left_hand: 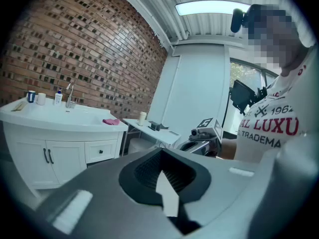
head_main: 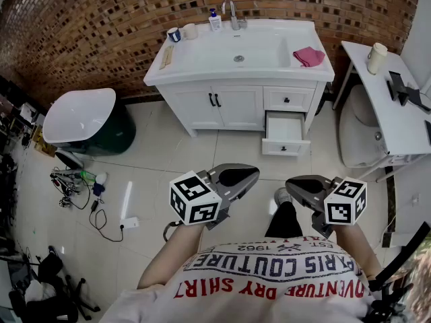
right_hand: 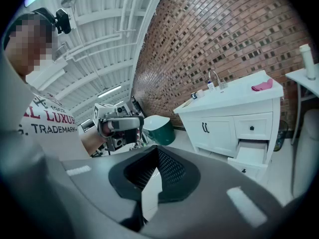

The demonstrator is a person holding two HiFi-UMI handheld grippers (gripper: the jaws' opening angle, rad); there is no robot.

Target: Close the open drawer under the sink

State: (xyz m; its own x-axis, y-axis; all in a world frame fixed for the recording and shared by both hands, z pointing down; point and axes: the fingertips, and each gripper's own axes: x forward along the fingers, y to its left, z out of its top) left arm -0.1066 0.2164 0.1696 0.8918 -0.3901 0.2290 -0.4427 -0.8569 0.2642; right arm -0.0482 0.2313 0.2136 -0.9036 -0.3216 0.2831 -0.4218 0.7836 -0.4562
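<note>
The white sink cabinet [head_main: 222,103] stands against the brick wall. Its lower right drawer [head_main: 285,134] is pulled out over the floor, and in the right gripper view this open drawer [right_hand: 251,157] is at the right. The small drawer above it [head_main: 287,99] is closed. Both grippers are held close to the person's body, well short of the cabinet. My left gripper [head_main: 248,175] and right gripper [head_main: 293,184] are shut with nothing in them. The left gripper [left_hand: 164,153] and the right gripper [right_hand: 157,149] show their tips meeting around an empty hollow.
A pink cloth [head_main: 309,56], cups and a soap bottle [head_main: 215,21] sit on the counter. A white and green tub [head_main: 87,120] is at the left. At the right are a toilet [head_main: 357,133] and a white side table [head_main: 397,123]. Cables and a power strip [head_main: 128,223] lie on the tiled floor.
</note>
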